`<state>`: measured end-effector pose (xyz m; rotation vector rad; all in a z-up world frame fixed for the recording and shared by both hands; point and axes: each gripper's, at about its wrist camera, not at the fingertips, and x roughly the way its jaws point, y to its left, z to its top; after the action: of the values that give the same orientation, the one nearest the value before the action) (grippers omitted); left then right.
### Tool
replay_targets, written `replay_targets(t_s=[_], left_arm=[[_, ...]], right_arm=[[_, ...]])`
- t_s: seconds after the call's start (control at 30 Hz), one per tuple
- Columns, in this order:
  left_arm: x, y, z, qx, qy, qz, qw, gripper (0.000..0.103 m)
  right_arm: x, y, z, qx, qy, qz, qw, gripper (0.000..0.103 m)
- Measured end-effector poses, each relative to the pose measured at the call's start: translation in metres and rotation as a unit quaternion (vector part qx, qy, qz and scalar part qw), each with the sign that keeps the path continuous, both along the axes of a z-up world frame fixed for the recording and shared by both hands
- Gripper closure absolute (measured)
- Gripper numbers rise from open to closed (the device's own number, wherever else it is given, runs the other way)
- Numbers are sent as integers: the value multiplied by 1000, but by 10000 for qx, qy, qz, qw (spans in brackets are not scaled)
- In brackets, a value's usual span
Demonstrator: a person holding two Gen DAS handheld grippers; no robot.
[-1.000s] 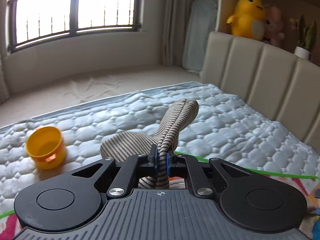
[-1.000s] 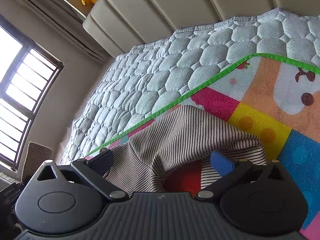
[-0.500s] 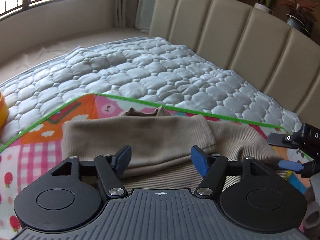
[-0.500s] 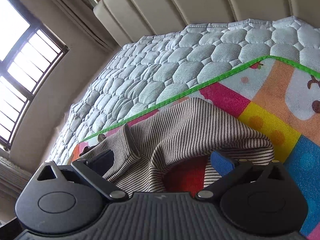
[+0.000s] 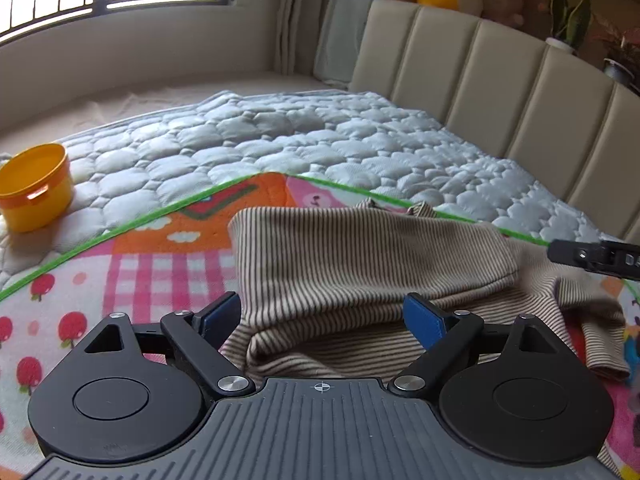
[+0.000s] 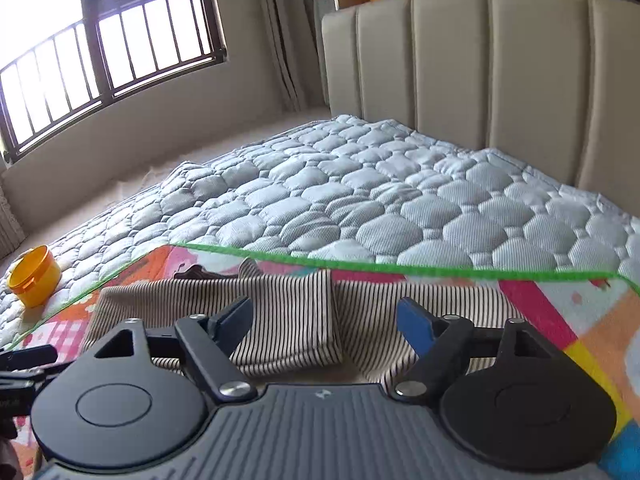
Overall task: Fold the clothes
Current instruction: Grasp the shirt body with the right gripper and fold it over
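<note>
Nearest the cameras, the left gripper [image 5: 322, 314] and the right gripper [image 6: 324, 320] both have their fingers spread wide and hold nothing, each poised just over the near edge of the striped garment [image 5: 360, 264]. The garment lies partly folded on the colourful play mat [image 5: 160, 256]. Farther off, a yellow cup [image 5: 34, 186] sits at the left on the quilted mattress [image 5: 320, 136], with the padded headboard [image 6: 500, 80] beyond.
</note>
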<state>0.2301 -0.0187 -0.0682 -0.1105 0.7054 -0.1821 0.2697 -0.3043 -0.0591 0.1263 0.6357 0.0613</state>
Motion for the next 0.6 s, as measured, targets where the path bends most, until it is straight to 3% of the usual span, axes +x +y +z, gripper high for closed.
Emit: replay_targets(t_s=[0.2, 0.27, 0.4, 0.47, 0.6], left_arm=[[18, 8, -24, 417, 265, 30, 9988, 10], [25, 17, -30, 479, 475, 250, 9974, 10], [33, 33, -34, 592, 728, 510, 9943, 9], [33, 33, -32, 690, 767, 535, 9932, 8], [26, 29, -33, 1067, 801, 477, 9899, 6]], right_arm=[[41, 14, -48, -19, 871, -21, 9962, 65], [31, 24, -50, -266, 813, 218, 9961, 65], [10, 31, -39, -576, 917, 743, 9913, 79], [4, 29, -41, -757, 1000, 826, 9887, 79], [-1, 15, -40, -598, 1133, 749, 9889, 81]])
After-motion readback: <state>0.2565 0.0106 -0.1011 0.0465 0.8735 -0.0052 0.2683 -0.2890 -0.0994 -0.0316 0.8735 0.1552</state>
